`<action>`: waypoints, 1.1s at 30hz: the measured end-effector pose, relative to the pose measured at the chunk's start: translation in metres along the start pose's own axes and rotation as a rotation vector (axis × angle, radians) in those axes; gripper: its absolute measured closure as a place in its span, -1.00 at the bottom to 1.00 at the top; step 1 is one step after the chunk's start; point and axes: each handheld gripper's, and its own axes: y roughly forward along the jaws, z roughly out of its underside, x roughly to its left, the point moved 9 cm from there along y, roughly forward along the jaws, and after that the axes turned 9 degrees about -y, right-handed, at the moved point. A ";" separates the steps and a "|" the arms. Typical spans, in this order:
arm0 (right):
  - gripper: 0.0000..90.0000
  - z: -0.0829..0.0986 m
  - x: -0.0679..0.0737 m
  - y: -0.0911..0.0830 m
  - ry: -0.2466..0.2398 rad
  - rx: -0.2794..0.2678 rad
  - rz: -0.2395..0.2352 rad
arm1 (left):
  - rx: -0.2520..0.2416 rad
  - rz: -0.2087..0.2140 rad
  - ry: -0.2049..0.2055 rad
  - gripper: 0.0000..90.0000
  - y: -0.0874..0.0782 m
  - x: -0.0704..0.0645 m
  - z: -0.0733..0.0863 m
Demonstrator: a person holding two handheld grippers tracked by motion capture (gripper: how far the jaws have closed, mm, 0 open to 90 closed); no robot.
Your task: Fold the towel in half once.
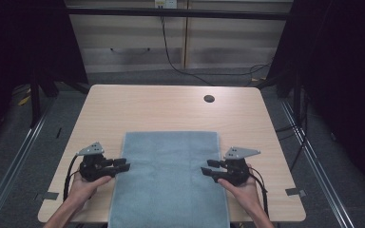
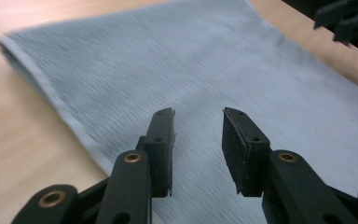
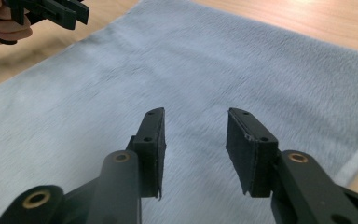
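Observation:
A grey-blue towel lies flat on the wooden table, reaching the near edge. My left gripper hovers at the towel's left edge, open, its jaws pointing right over the cloth. At the towel's right edge my right gripper points left, also open, with the cloth beneath it. Nothing is held between either pair of jaws. In the left gripper view the other gripper shows at the far top right; in the right gripper view the other gripper and a hand show at top left.
A dark round hole sits in the table near the far right. Bare wood surrounds the towel on the far side and both flanks. Black curtains and frame rails stand left and right of the table; cables run along the floor behind.

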 end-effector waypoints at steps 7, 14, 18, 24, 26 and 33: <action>0.24 -0.011 -0.032 0.031 0.011 0.016 0.048 | 0.050 -0.093 0.015 0.43 0.029 0.027 -0.012; 0.20 -0.003 -0.048 0.062 0.012 0.104 0.070 | 0.049 -0.149 0.020 0.36 0.040 0.043 -0.012; 0.20 0.004 -0.052 0.071 0.030 0.133 0.073 | 0.061 -0.161 0.047 0.37 0.043 0.043 -0.008; 0.18 0.012 -0.043 0.067 0.024 0.167 0.072 | 0.063 -0.172 0.079 0.42 0.039 0.039 0.000; 0.19 0.015 -0.040 0.065 0.004 0.161 0.069 | 0.065 -0.167 0.090 0.42 0.037 0.035 0.004; 0.19 0.022 -0.025 0.056 -0.022 0.171 0.049 | 0.082 -0.126 0.069 0.47 0.026 0.022 0.018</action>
